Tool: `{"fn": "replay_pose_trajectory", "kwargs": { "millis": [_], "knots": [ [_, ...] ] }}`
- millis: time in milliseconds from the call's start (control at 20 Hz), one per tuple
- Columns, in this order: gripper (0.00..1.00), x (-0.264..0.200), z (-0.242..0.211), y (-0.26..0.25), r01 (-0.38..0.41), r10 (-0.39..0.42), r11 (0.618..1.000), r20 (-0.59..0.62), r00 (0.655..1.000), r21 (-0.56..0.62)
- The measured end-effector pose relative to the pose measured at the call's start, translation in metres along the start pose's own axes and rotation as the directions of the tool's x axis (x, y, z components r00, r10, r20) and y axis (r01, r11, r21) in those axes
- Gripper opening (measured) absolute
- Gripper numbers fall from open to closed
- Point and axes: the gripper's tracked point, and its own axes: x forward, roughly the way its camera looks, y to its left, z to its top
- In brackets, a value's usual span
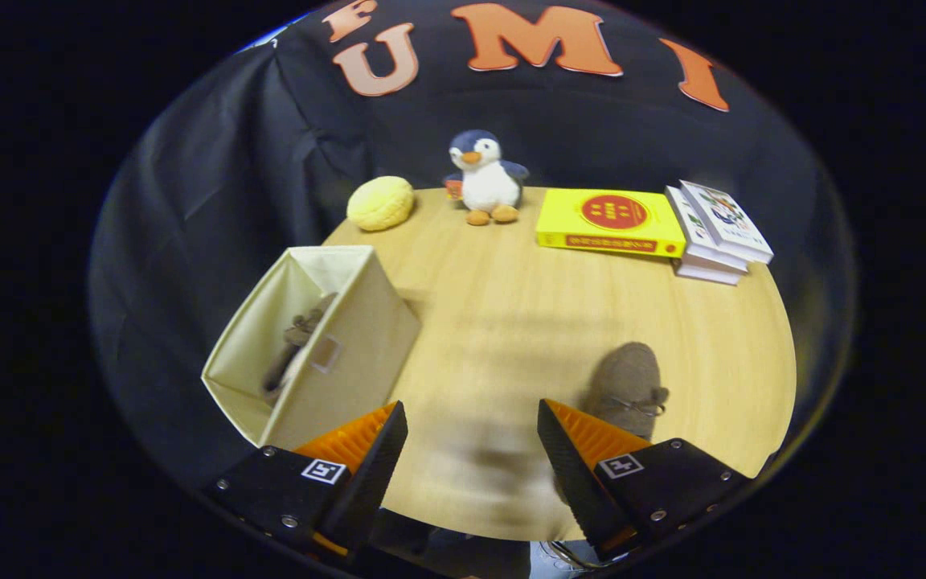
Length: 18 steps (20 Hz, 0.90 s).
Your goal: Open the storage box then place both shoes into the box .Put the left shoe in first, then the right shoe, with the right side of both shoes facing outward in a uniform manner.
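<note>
The gripper (473, 434) is hovering over the table (511, 322) with its fingers spread wide and nothing between them — only bare wood, blurred, is showing in the gap. The box (314, 342) is sitting open just ahead of the left finger, and one shoe (298, 346) is already lying inside it, against the near wall. That reads as the left shoe being in place, so the step in hand looks like fetching the second one. The other shoe (628, 390) is resting on the table just beyond the right finger, toe pointing away, its laces toward the finger. The next move is calling for a swing to the right, so that the open fingers are straddling this shoe across its body, then a firm squeeze before lifting. After that it needs carrying over to the box and lowering beside the first shoe, turned the same way — which side is facing outward in the box I cannot tell from here. A penguin (485, 178), a yellow ball (381, 203) and some books (656, 225) are standing at the far edge, well apart from the work.
</note>
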Motion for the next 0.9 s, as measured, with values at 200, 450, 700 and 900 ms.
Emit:
{"fn": "replay_pose_trajectory", "kwargs": {
  "millis": [200, 450, 700, 900],
  "knots": [
    [0.97, 0.004, -0.027, -0.076, 0.083, -0.083, 0.996, 0.0, 0.997, 0.029],
    [0.89, 0.026, -0.061, -0.134, 0.123, -0.122, 0.992, -0.024, 0.992, 0.029],
    [0.74, 0.067, -0.063, -0.152, 0.126, -0.128, 0.99, 0.026, 0.991, 0.067],
    [0.5, 0.085, -0.058, -0.15, 0.11, -0.116, 0.968, 0.014, 0.993, 0.224]
  ]
}}
